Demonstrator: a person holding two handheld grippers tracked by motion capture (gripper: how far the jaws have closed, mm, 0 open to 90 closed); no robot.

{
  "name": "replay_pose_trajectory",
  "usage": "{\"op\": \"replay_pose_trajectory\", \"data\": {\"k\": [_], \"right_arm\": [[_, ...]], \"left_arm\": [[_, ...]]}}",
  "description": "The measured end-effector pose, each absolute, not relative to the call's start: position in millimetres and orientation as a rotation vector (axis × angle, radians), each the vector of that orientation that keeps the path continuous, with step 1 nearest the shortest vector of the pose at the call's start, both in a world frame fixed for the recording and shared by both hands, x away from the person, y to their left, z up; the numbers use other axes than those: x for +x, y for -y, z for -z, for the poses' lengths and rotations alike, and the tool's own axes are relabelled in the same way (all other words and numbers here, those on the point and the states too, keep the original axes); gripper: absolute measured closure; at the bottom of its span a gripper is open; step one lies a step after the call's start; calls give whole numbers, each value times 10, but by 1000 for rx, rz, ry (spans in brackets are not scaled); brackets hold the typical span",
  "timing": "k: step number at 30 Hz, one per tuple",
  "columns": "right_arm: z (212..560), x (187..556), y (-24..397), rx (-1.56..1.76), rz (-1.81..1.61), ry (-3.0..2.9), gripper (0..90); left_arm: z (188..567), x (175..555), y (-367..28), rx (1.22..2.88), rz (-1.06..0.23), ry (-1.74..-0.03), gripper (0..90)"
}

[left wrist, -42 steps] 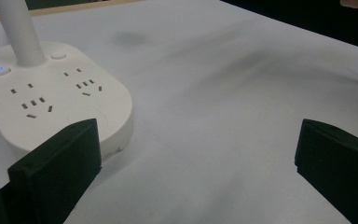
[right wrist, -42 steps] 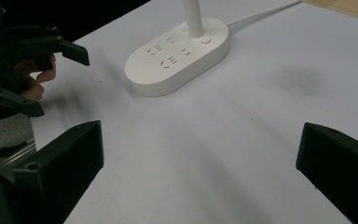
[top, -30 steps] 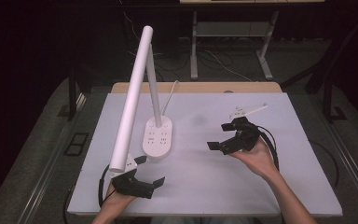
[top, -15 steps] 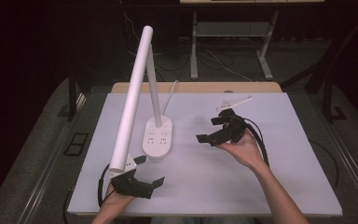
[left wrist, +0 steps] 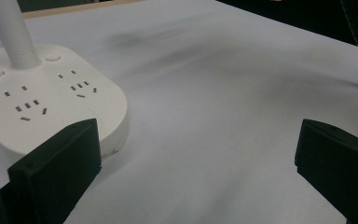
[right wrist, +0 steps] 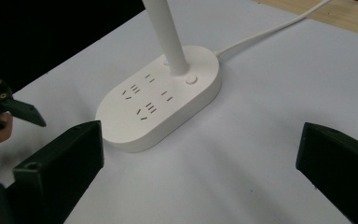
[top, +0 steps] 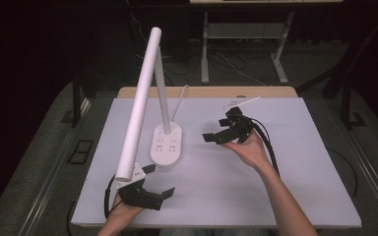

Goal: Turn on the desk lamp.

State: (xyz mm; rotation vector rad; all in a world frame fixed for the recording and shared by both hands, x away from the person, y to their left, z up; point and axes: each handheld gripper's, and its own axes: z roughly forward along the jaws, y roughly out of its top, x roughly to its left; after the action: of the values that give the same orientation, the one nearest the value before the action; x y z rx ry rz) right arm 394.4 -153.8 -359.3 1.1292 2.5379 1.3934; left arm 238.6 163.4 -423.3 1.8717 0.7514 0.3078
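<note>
The desk lamp (top: 166,145) stood on the counter (top: 285,167) between both tongs. The right tongs (top: 218,136), wide open and empty, faced its base and would best square up before closing; the left tongs (top: 158,184) waited open, holding nothing.

A big white table (top: 275,187) holds a white lamp base (top: 167,144) with plug holes. Its white cord (top: 179,98) runs to the back edge.

Lab-type recording setup: white-covered counter (top: 285,187) in a dark room, grey carpet floor (top: 39,162), loose cables (top: 236,64) under a metal-framed bench (top: 246,29) behind
</note>
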Motion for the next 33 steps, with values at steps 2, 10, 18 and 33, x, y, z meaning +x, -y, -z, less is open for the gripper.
{"op": "replay_pose_trajectory", "data": {"k": [2,10,18,33], "right_arm": [[3631,4003,1499,1151,-1404,-2533,1],[3696,4101,1395,1175,-1386,-2535,1],[3719,4216,1301,1186,-1410,-2532,1],[3710,4472,928,1156,-1410,-2553,2]], "left_arm": [[4235,2386,-1633,1873,-307,-749,0],[4235,2392,-1630,1876,-308,-745,0],[4234,2393,-1636,1868,-310,-751,0],[4228,2416,-1676,1860,-320,-757,0]]}}
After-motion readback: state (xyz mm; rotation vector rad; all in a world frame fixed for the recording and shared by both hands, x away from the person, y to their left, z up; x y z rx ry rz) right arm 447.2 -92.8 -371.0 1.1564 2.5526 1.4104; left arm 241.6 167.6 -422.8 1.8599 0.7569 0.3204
